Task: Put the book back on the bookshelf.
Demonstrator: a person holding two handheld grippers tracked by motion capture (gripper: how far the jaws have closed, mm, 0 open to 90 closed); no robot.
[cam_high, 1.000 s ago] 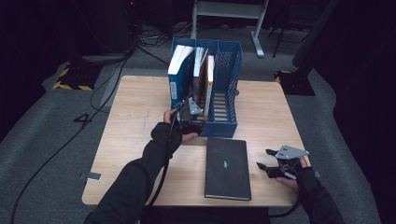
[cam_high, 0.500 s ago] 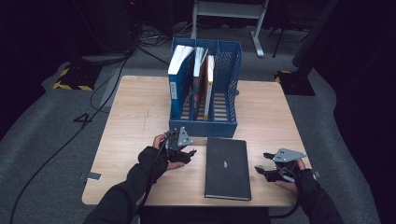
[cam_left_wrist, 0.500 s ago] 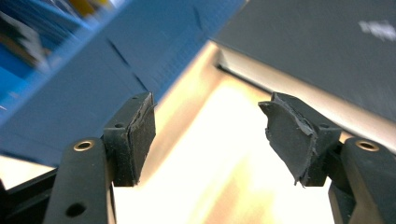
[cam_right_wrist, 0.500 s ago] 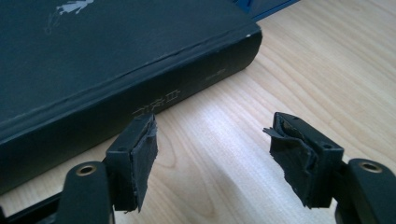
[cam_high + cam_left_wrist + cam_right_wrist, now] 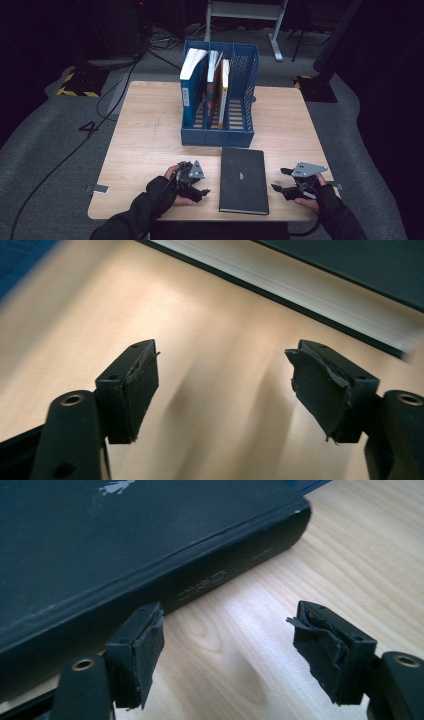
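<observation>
Now the black book (image 5: pixel 243 180) lies flat on the wooden table (image 5: pixel 145 135), close to the person's edge and just in front of the blue file rack (image 5: pixel 220 95), its far short end nearly at the rack's base. It sits between the two grippers, touched by neither.

On its left side, the left gripper (image 5: pixel 199 189) rests low over the table, just beside the book's long edge, with its tips turned toward the book. In the left gripper view its jaws stand wide apart with bare wood between the pads (image 5: pixel 142 385), and the book's pale page edge (image 5: pixel 280 282) runs across the top of that view, a little beyond the tips. These jaws have just been opening, and they hold nothing.

On the other side, the right gripper (image 5: pixel 284 182) is held near the table's right front corner, a short way off from the book, and points toward it. In the right gripper view the book's spine (image 5: pixel 165 592) lies ahead of the jaws and to their left, near the left pad but clear of it. These jaws too have just been opening, and only bare table shows between them.

Three books stand upright in the rack's compartments.
</observation>
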